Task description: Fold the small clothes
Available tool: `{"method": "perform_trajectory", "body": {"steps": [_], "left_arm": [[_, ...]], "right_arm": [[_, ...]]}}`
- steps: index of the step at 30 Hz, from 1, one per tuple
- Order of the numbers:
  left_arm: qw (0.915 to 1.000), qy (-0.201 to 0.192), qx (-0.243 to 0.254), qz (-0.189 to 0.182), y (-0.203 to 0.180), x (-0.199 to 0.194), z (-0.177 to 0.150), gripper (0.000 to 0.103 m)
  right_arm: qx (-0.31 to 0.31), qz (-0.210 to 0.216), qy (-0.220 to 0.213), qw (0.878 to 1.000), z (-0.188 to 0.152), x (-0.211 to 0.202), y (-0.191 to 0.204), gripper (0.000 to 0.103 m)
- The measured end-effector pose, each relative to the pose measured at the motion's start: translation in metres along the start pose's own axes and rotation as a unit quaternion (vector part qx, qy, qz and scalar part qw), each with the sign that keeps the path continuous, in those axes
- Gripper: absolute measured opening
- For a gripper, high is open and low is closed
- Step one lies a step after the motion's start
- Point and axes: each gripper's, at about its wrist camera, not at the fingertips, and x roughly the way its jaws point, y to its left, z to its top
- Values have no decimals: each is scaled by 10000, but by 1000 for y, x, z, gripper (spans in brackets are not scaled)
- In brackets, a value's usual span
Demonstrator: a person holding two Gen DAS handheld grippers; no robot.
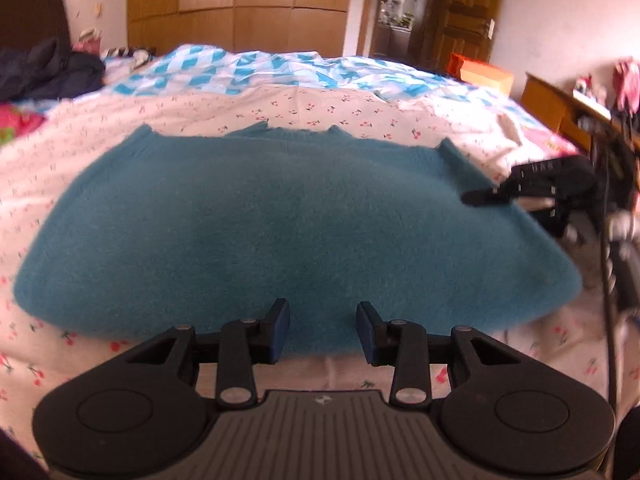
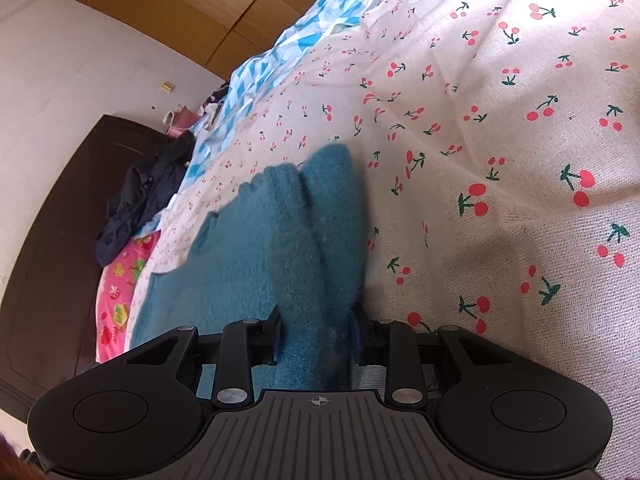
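Note:
A fuzzy teal sweater (image 1: 288, 224) lies flat on the cherry-print bedsheet (image 1: 320, 108). My left gripper (image 1: 323, 330) is open at the sweater's near hem, with the fabric edge between its blue-padded fingers. My right gripper (image 1: 478, 197) shows in the left wrist view at the sweater's right edge. In the right wrist view the right gripper (image 2: 318, 332) has the folded teal sleeve (image 2: 320, 232) between its fingers; the jaws stand apart around the thick fabric, and I cannot tell whether they press on it.
A blue-and-white checked quilt (image 1: 248, 68) lies bunched at the far side of the bed. Dark clothes (image 1: 44, 68) sit by the dark headboard (image 2: 52, 240). A wooden wardrobe (image 1: 240, 0), a door and a desk (image 1: 560, 104) stand beyond.

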Motion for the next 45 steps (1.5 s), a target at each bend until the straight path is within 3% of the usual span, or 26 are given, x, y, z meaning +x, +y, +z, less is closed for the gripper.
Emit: {"method": "perform_trajectory", "body": {"steps": [3,6,7,8,10,19,23,26,28,32,36,39,42,45], "left_arm": [[9966,-130,781,247,-20,0,-11,46],[9923,-170,1216,141,-34,-2,-18,51],[9920,-128,1257,68,-36,-2,-17,58],[9930,-65,1181,6,-36,0,-15,64],[9960,37,887,-112,-32,2,-8,68],[9992,379,-78,-136,-19,11,9,68],[9981,177,592,35,-35,7,3,65],[9860,-127,1662,65,-63,-2,-9,63],[9724,-371,2301,71,-85,-5,-16,63],[9543,-656,2915,-107,-113,-4,-24,62],[9333,-872,3478,179,-135,14,-32,62],[9323,-879,3498,278,-143,28,-36,62],[9246,-1115,3616,438,-151,36,-41,62],[9349,-1166,3336,321,-151,37,-30,48]], "right_arm": [[24,7,17,10000,1,0,0,28],[18,-1,42,10000,1,0,0,28],[27,6,57,10000,2,1,0,28],[57,26,75,10000,3,1,0,28],[124,74,95,9998,4,1,-3,27],[176,145,59,9997,1,-1,-9,27],[174,147,83,9997,1,-2,-10,27],[143,141,89,9998,1,-2,-10,27],[149,156,85,9997,1,-2,-9,27],[211,179,117,9995,2,-3,-10,27],[261,179,142,9994,3,-3,-10,27],[289,147,144,9994,3,-4,-9,27],[356,95,138,9992,4,-4,-8,27],[464,21,73,9989,3,-7,-2,27]]}}
